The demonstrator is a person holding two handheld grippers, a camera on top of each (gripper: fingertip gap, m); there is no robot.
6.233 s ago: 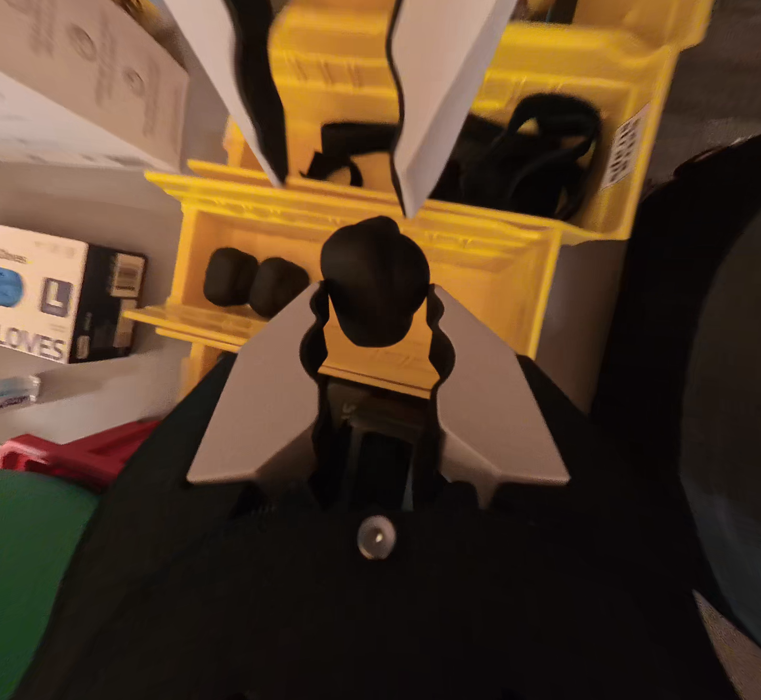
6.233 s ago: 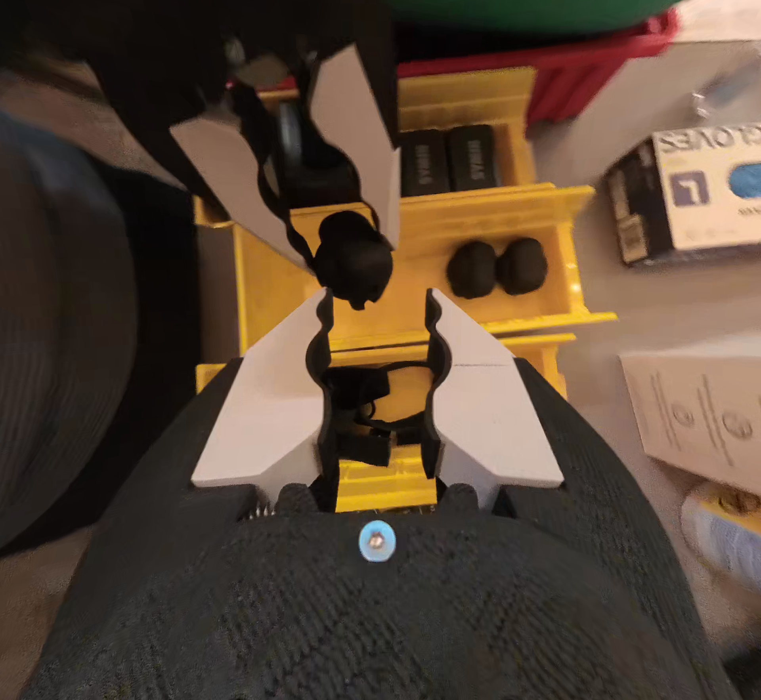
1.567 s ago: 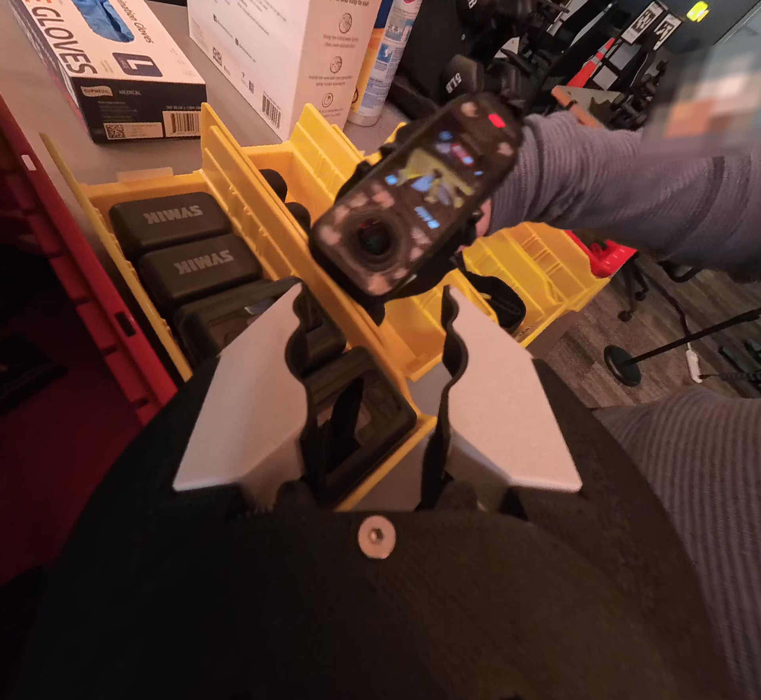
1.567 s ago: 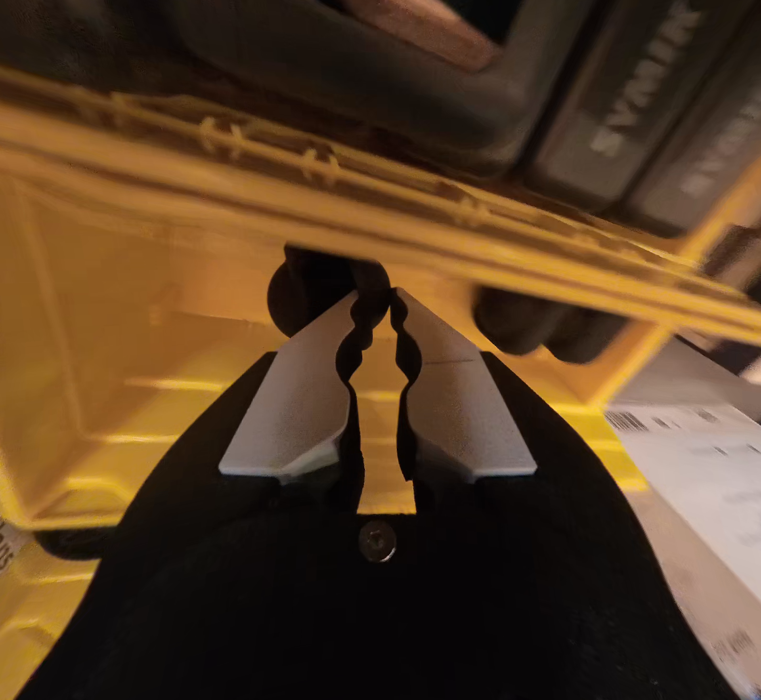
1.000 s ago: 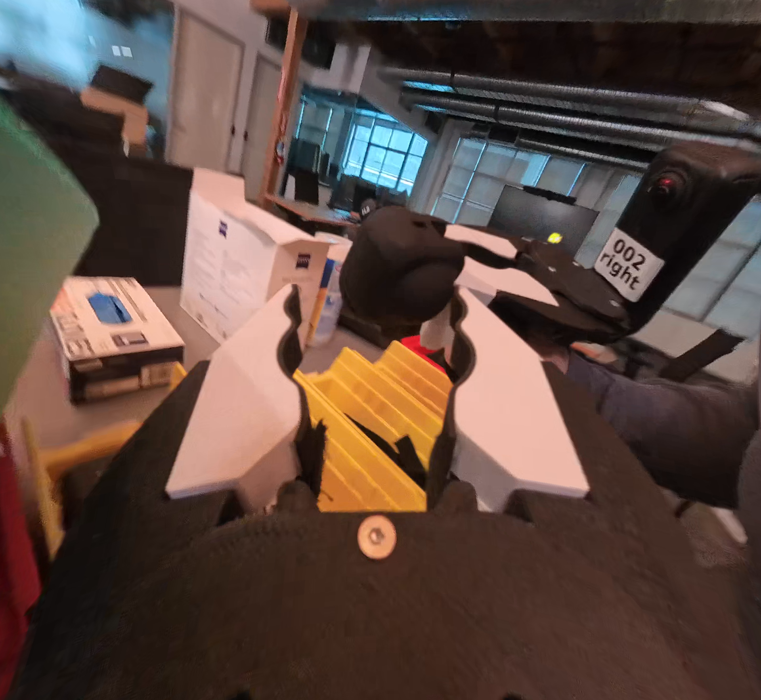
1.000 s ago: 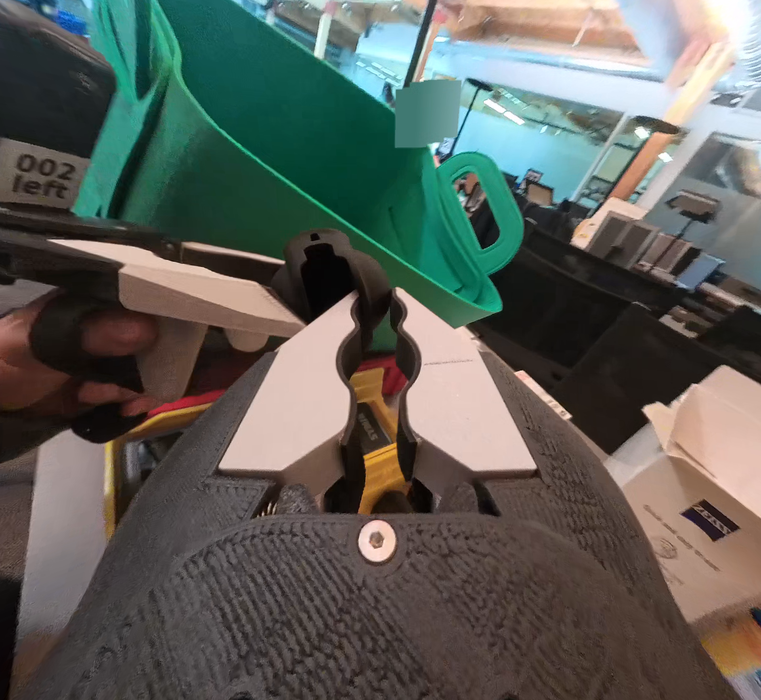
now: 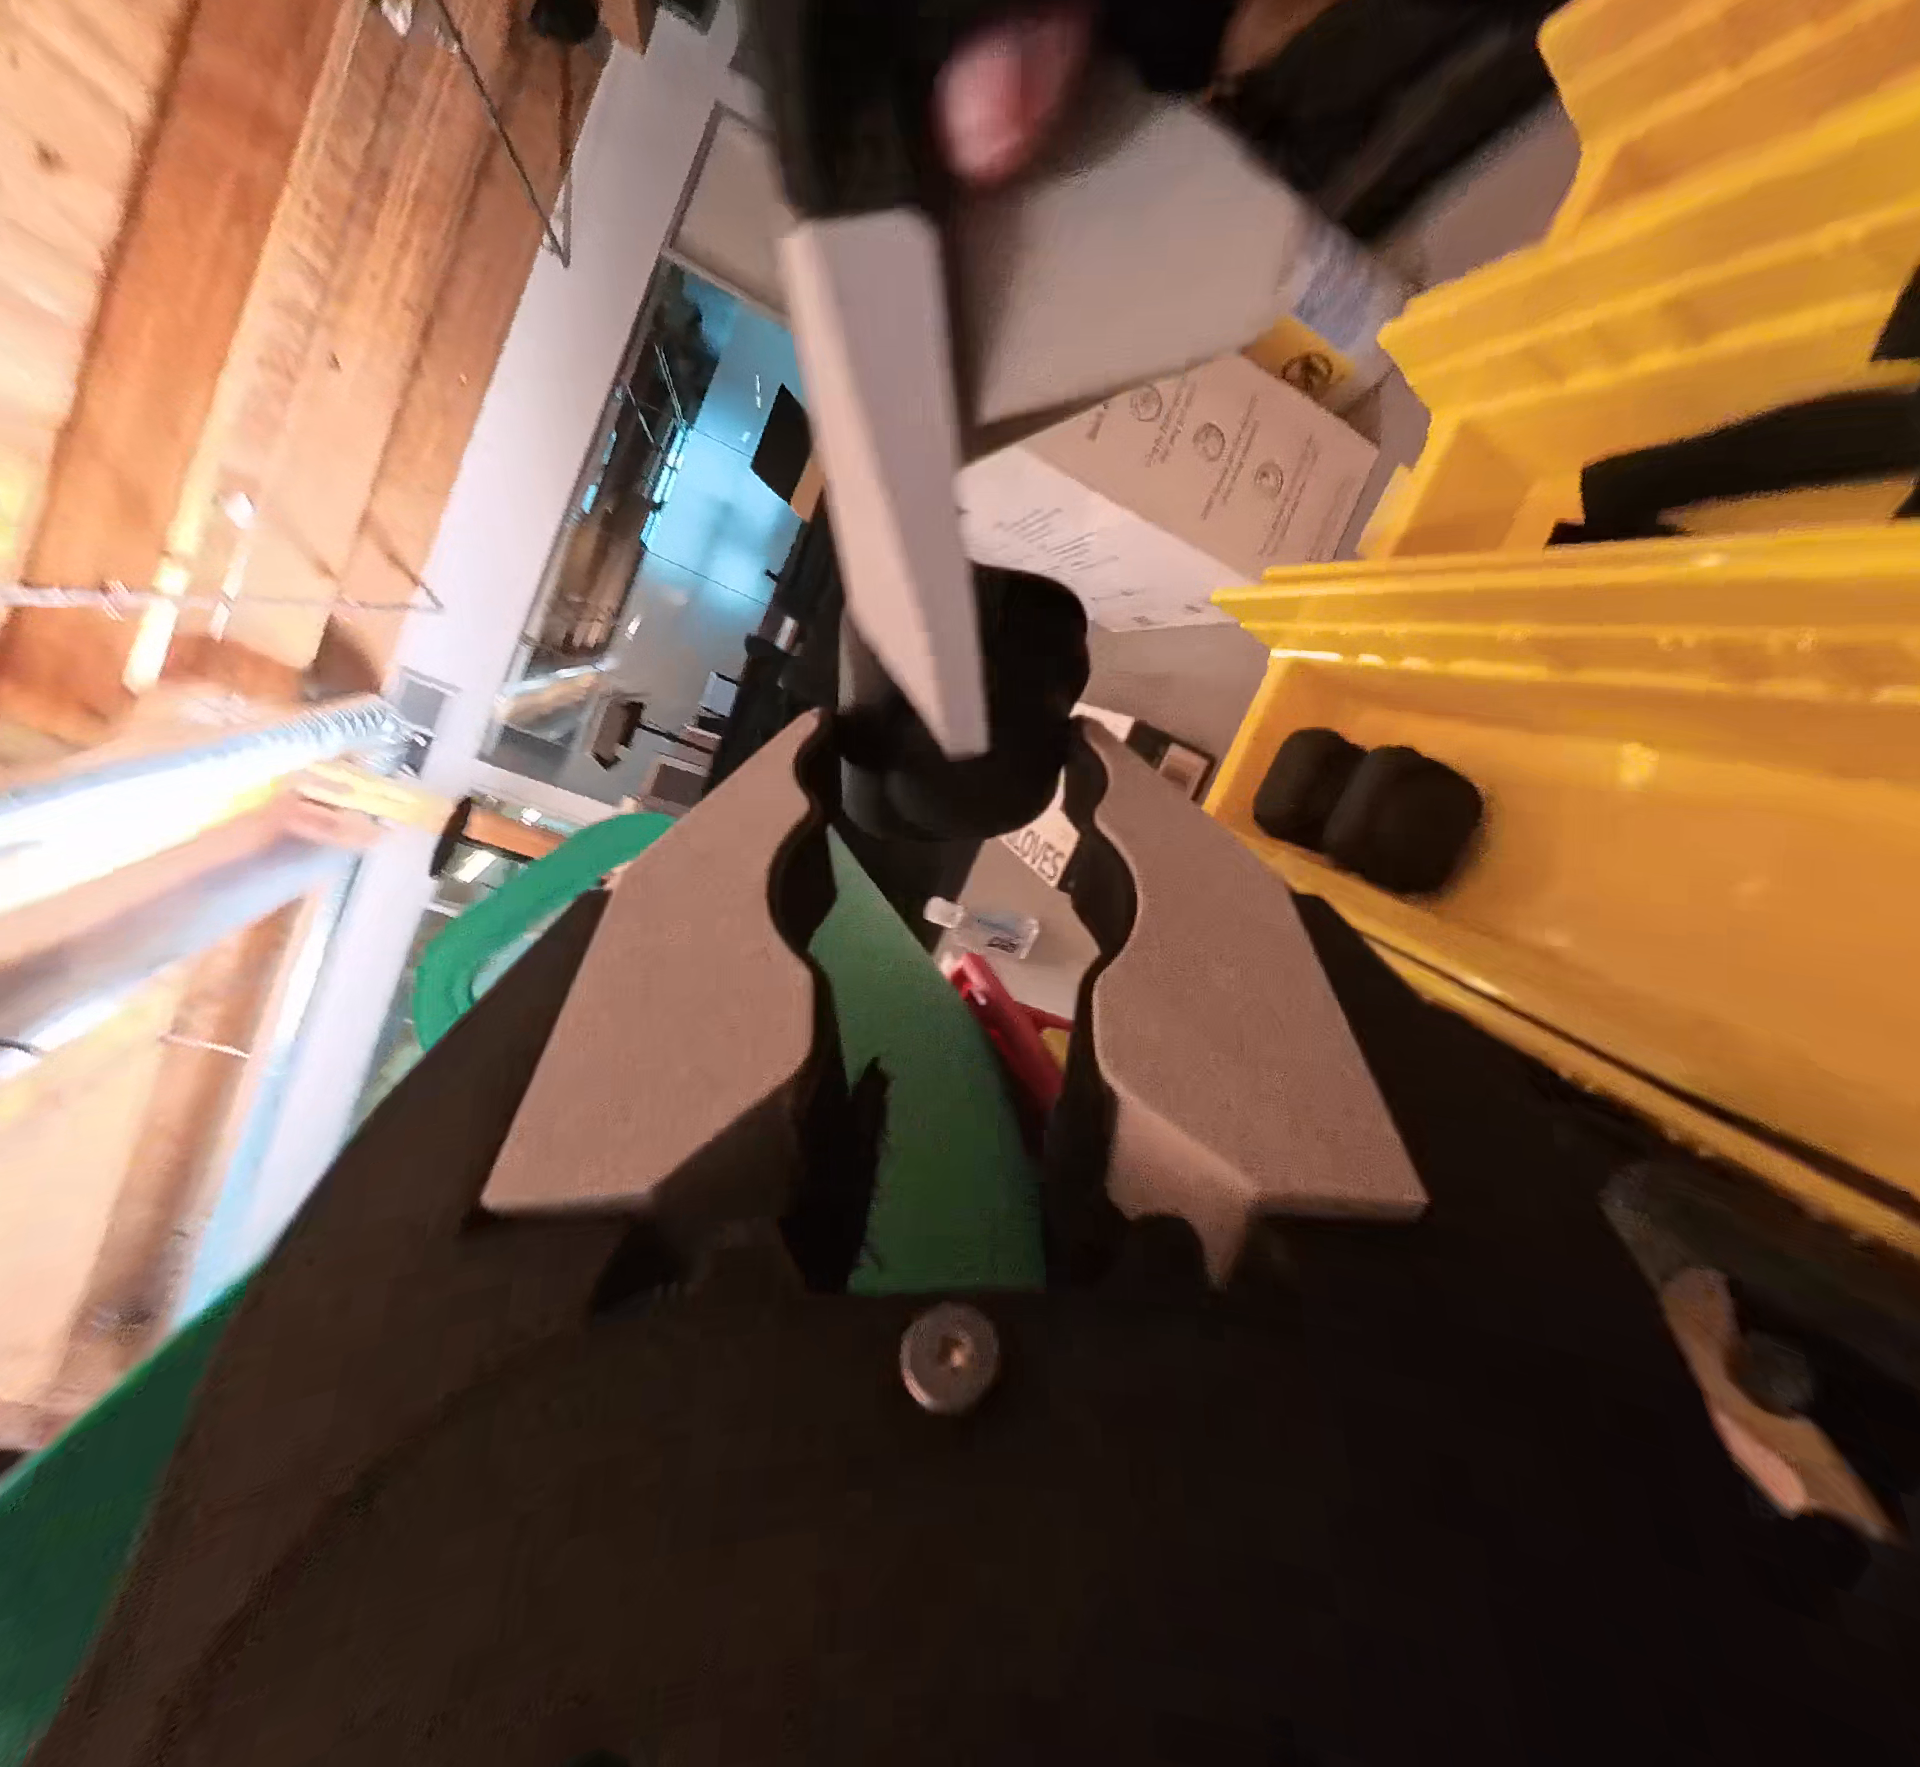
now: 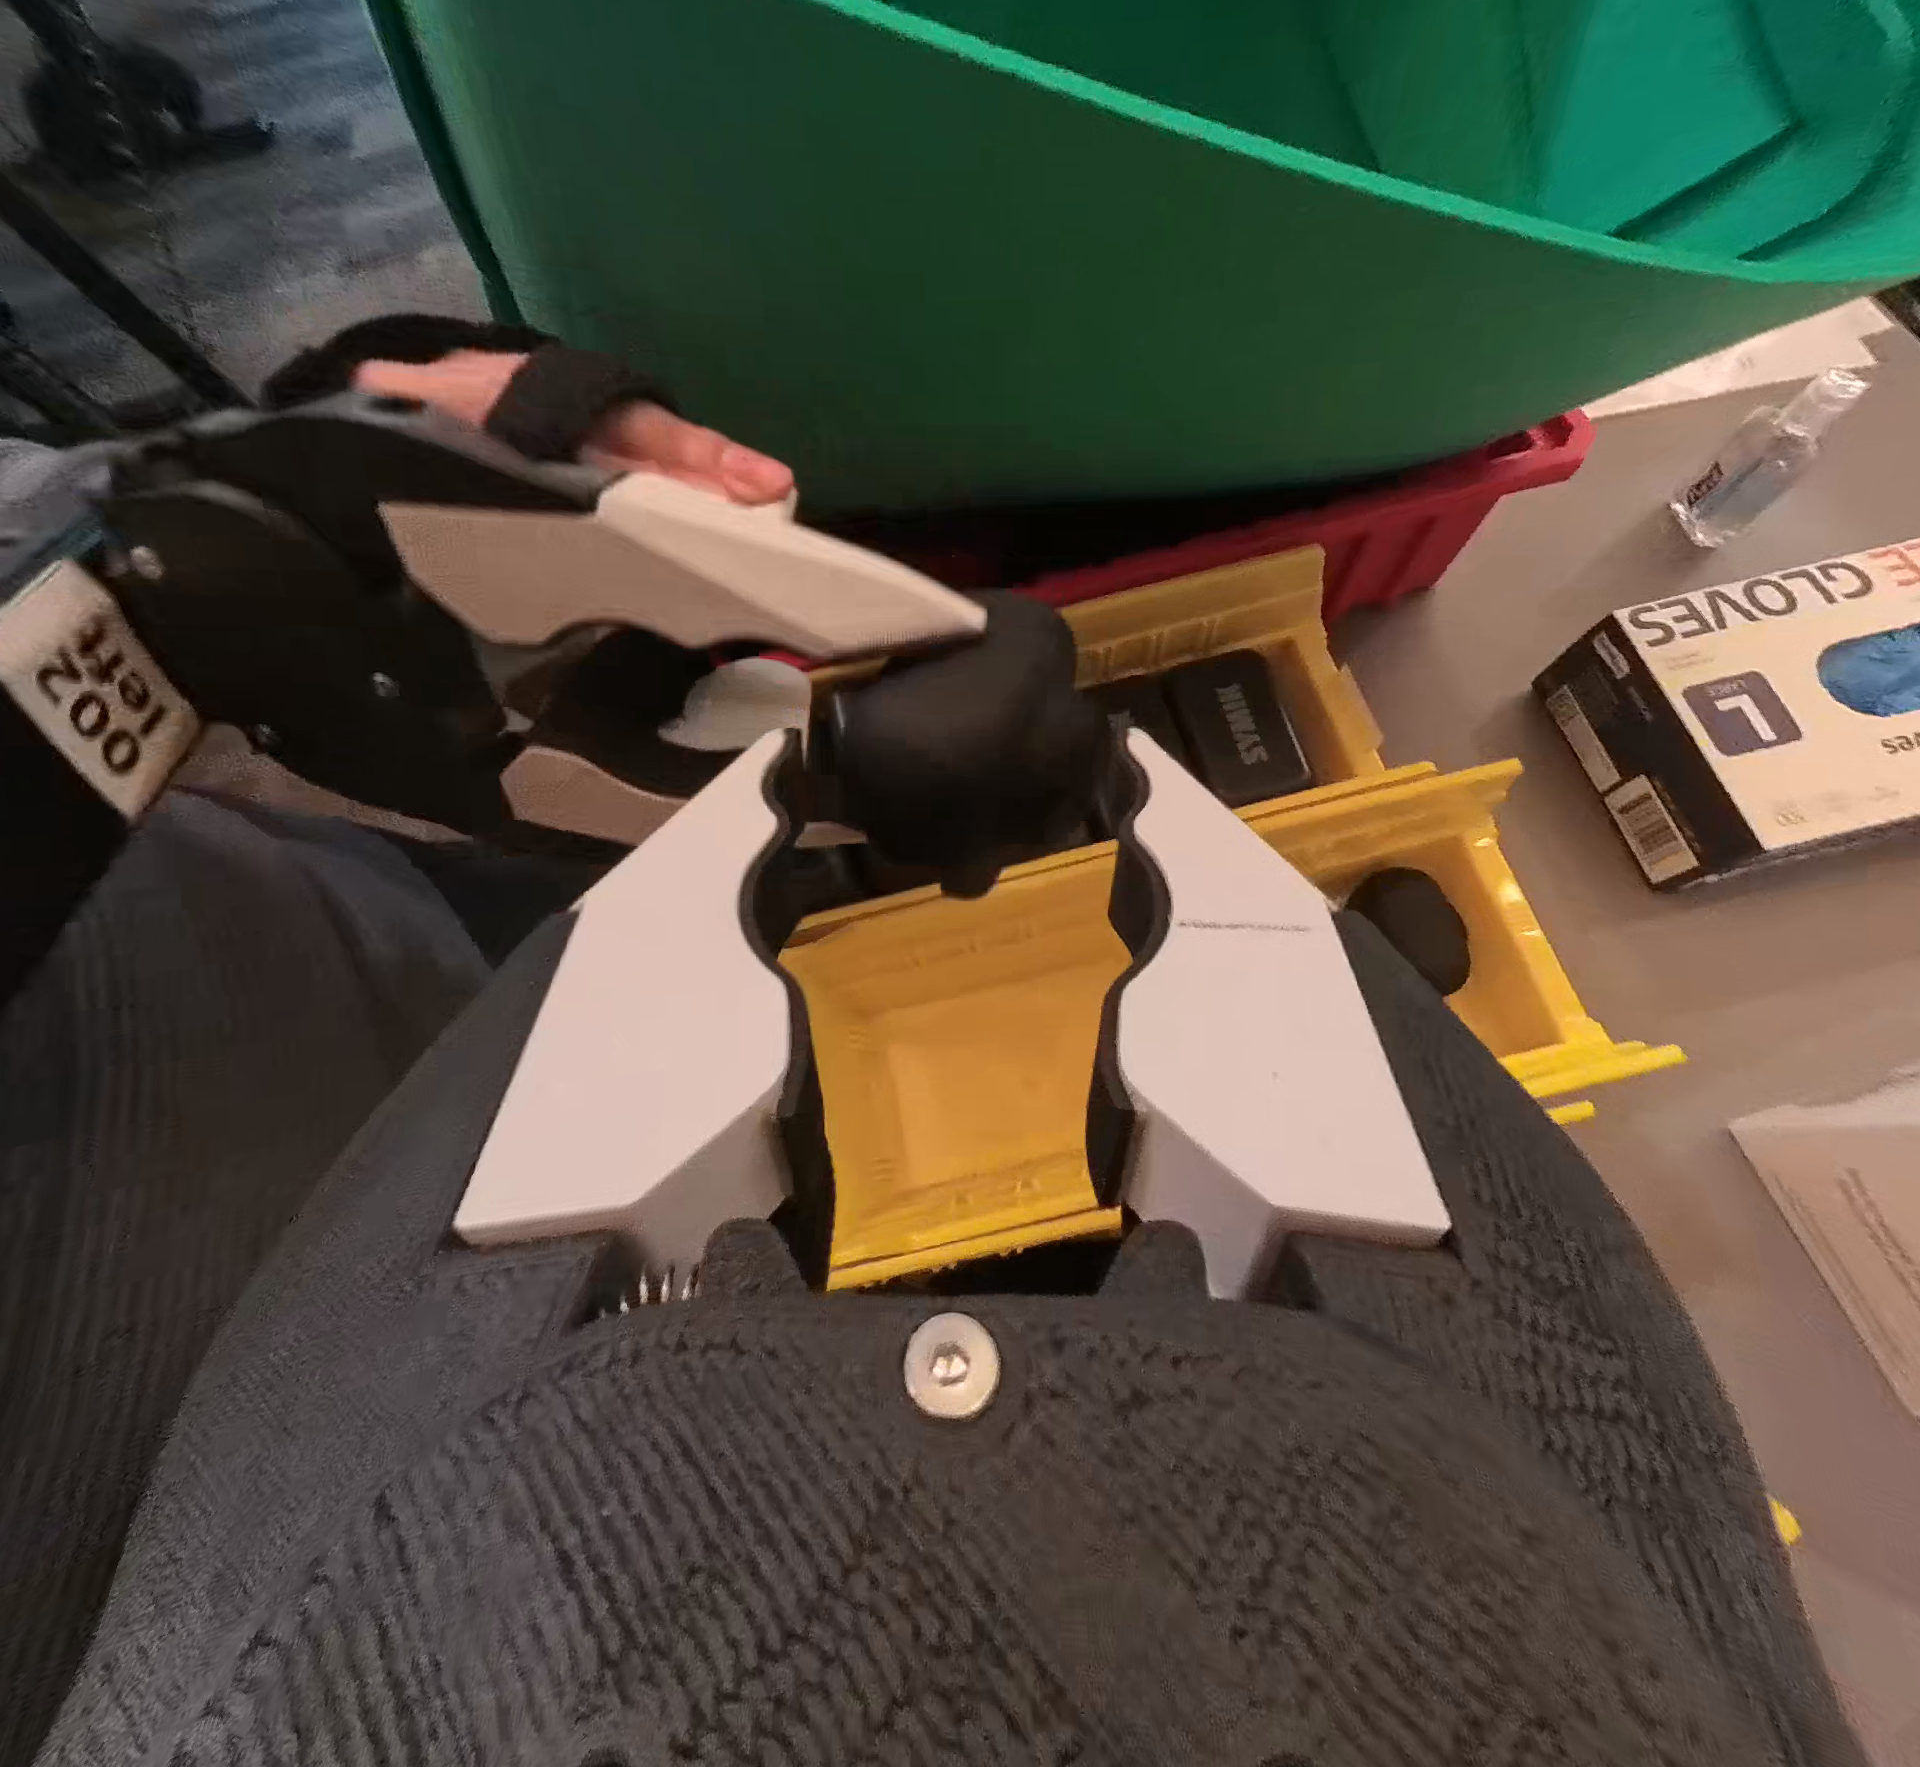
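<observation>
The rounded black foam-like piece (image 8: 961, 741) sits between the fingertips of both your tools, above the yellow plastic compartment bin (image 8: 977, 1042) on the grey table (image 8: 1662, 938). Your right tool (image 8: 961, 761) grips it; your left tool (image 7: 940, 741) clamps it too. A green tub (image 8: 935, 211) stands behind.

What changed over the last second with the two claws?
The right claw has widened from nearly shut and now straddles the black piece, tilted down over the yellow bins. The left claw still has that piece between its tips; the green tub stays behind.
</observation>
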